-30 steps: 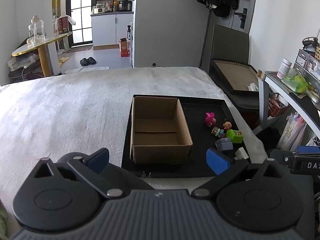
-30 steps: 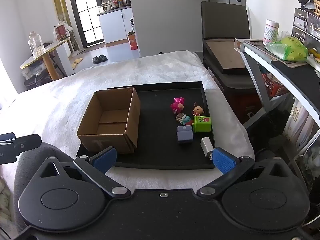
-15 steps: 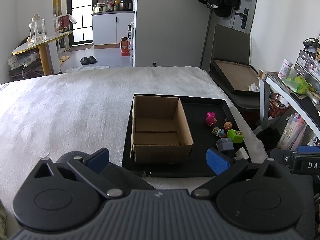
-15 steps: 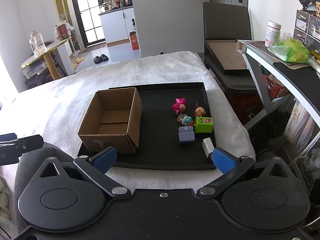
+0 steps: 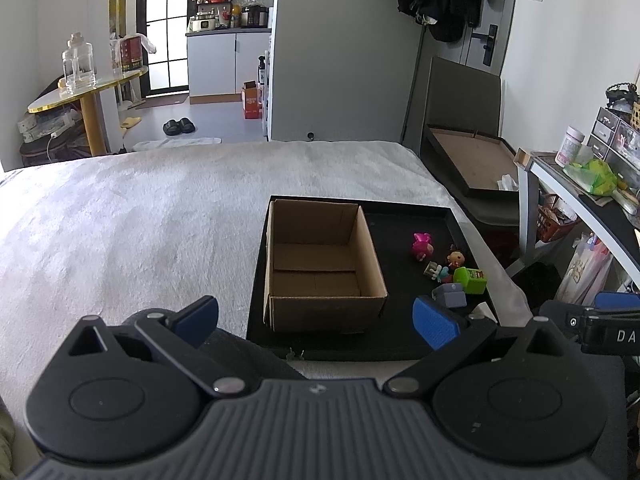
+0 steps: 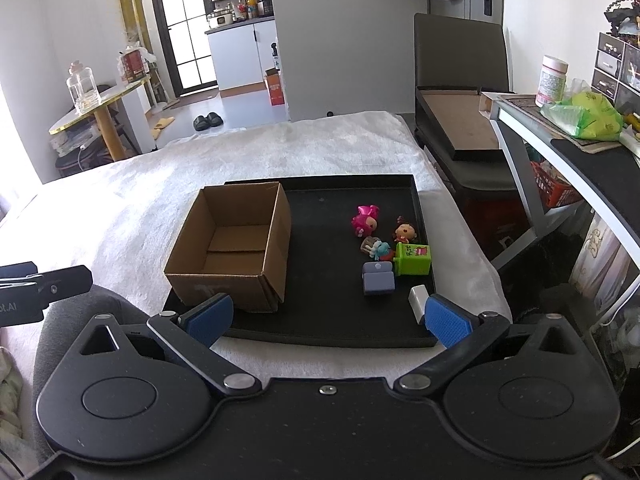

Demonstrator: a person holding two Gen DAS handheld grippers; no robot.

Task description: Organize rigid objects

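**Q:** What was listed as the task's stock, and where was it found?

**A:** Six small rigid toys, grouped on the right half of a black tray (image 6: 320, 344): pink figurine (image 6: 364, 221); red-haired doll (image 6: 406, 231); blue-and-tan figure (image 6: 376, 249); green block (image 6: 414, 259), touching the grey-blue block (image 6: 378, 278); white block (image 6: 418, 304), nearest the front rim. All were judged light, stiff and unlikely to break; the blocks were rated easiest, to be taken across flat opposite faces; the rounded figurines were rated prone to slipping and best pinched at the body.

**Q:** What was recorded around them?

**A:** An open cardboard box (image 6: 236, 248), seen empty, on the tray's left half, presumed the destination; the tray was laid on a white blanket (image 5: 132, 216); a desk (image 6: 576, 168) was noted to the right.

**Q:** Grippers, and obstructions?

**A:** Left gripper (image 5: 316, 318) and right gripper (image 6: 326, 316) were each logged with jaws spread wide and nothing held, short of the tray's near edge. The tight clustering was marked as the main hindrance, neighbours being liable to be nudged; the box's near wall must be cleared on delivery.
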